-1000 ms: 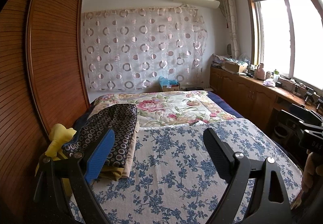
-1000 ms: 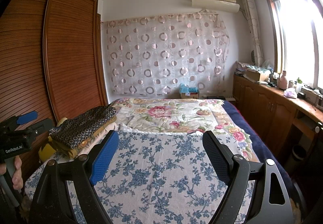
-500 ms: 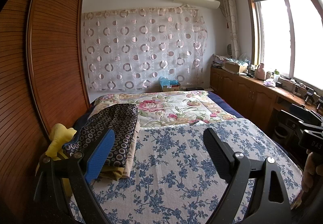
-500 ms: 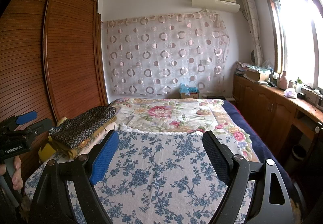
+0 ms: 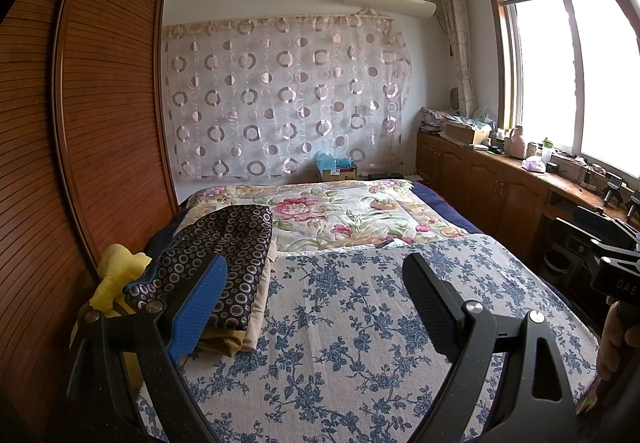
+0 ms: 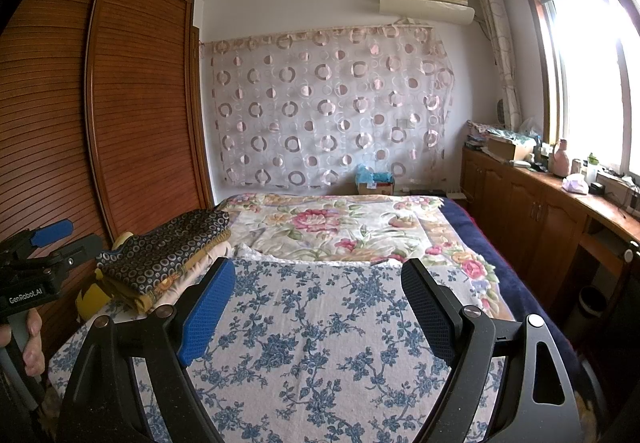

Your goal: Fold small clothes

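We list, largest first: the bed (image 5: 360, 323), blue-flowered cover bare at centre. The stack of folded clothes (image 5: 224, 267) lies at its left edge beside the wardrobe (image 5: 100, 143), long axis running near to far. The left gripper (image 5: 316, 295) is nearer, the stack just left of its blue pad; the right gripper (image 6: 320, 303) faces bare cover. Both jaws stand wide, holding nothing.
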A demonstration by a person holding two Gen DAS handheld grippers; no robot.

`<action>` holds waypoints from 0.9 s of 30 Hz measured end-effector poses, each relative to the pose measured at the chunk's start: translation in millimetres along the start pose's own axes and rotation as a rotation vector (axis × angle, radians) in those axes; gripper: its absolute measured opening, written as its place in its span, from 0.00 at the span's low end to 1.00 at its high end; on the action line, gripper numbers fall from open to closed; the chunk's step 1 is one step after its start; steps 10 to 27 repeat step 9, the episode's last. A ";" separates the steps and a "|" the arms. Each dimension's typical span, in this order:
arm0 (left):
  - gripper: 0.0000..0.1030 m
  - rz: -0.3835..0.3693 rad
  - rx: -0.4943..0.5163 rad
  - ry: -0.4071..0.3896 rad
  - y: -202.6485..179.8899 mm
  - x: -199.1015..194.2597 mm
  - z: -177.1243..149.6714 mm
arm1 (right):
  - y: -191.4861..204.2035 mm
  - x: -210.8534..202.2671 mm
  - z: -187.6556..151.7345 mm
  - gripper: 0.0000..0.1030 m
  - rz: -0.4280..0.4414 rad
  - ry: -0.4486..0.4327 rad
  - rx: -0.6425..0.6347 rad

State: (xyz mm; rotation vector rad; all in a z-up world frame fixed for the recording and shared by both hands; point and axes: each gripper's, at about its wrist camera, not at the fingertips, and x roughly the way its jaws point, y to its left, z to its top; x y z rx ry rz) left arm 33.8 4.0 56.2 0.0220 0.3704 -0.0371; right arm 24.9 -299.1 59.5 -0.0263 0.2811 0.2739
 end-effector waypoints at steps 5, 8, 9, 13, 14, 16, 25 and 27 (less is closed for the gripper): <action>0.87 0.001 0.000 0.000 0.0 0.1 -0.2 | -0.7 -0.1 -0.2 0.84 0.002 0.000 -0.001; 0.87 0.001 0.000 0.001 1.1 0.1 -0.3 | -0.6 0.1 0.0 0.84 0.000 0.001 -0.002; 0.87 0.001 -0.001 0.001 1.2 0.1 -0.3 | -0.9 0.1 0.5 0.84 0.000 0.001 -0.001; 0.87 0.001 -0.001 0.001 1.2 0.1 -0.3 | -0.9 0.1 0.5 0.84 0.000 0.001 -0.001; 0.87 0.001 -0.001 0.001 1.2 0.1 -0.3 | -0.9 0.1 0.5 0.84 0.000 0.001 -0.001; 0.87 0.001 -0.001 0.001 1.2 0.1 -0.3 | -0.9 0.1 0.5 0.84 0.000 0.001 -0.001; 0.87 0.001 -0.001 0.001 1.2 0.1 -0.3 | -0.9 0.1 0.5 0.84 0.000 0.001 -0.001; 0.87 0.001 -0.001 0.001 1.2 0.1 -0.3 | -0.9 0.1 0.5 0.84 0.000 0.001 -0.001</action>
